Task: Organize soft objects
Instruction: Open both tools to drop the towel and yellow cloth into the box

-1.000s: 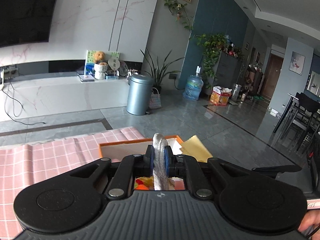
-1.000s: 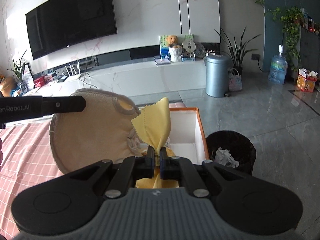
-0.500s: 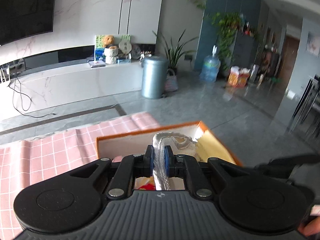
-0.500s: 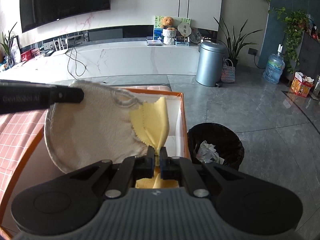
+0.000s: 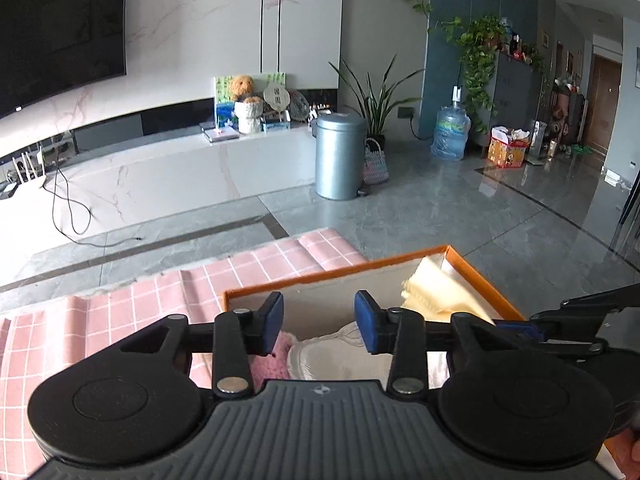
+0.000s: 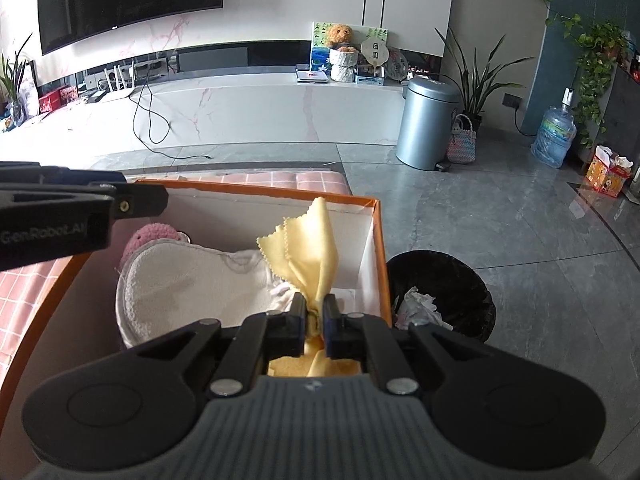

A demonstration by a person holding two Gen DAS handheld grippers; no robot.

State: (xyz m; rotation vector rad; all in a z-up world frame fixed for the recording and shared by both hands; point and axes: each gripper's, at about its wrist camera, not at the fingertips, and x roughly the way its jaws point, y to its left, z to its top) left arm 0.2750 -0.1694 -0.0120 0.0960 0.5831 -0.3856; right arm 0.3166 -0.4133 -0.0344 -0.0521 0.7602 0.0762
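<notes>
Left gripper (image 5: 319, 322) stands with its blue pads apart and nothing pressed between them; its jaws have just been opening, and the cream terry pad (image 6: 192, 280) that it was pinching a moment ago now lies flat in the orange box (image 6: 382, 256), partly over a pink knitted item (image 6: 154, 234). By my reading that drop is done (one soft thing put away). Right gripper (image 6: 313, 320) is clamped on the yellow cloth (image 6: 310, 242), whose free corner stands up above the pads while the rest bunches below them, low inside the box near its right wall; since a second ago it has come down into the box, so letting go looks like the next step.

Much of the box floor is hidden by both tool bodies, so I cannot tell whether the cloth's lower end touches the bottom. What the pink item is stays unclear. A black waste bin (image 6: 440, 280) sits just beside the box on the floor.
</notes>
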